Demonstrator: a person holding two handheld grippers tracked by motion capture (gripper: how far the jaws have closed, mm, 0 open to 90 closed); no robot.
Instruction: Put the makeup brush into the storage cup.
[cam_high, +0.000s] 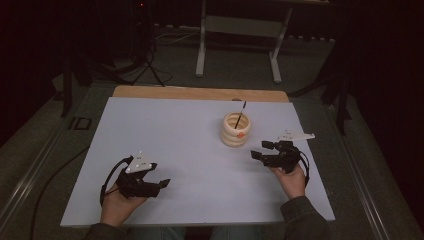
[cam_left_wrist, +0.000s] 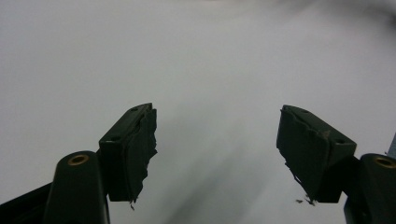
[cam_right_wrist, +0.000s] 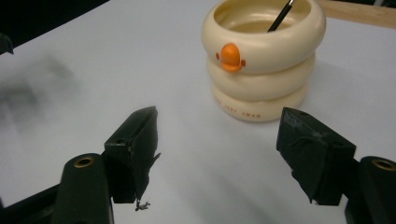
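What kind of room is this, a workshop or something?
Probably a lab or recording studio: a white-topped table in a dark room, a tripod stand behind it, and handheld grippers, left and right.

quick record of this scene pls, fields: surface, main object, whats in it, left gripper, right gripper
surface: pale sheet over a wooden table
main object: cream ringed holder with an orange beak-like knob, standing upright
contents: a thin dark stick leaning out of the holder
left gripper: jaws open, nothing between them, over bare sheet
right gripper: jaws open, nothing between them, pointed toward the holder and apart from it
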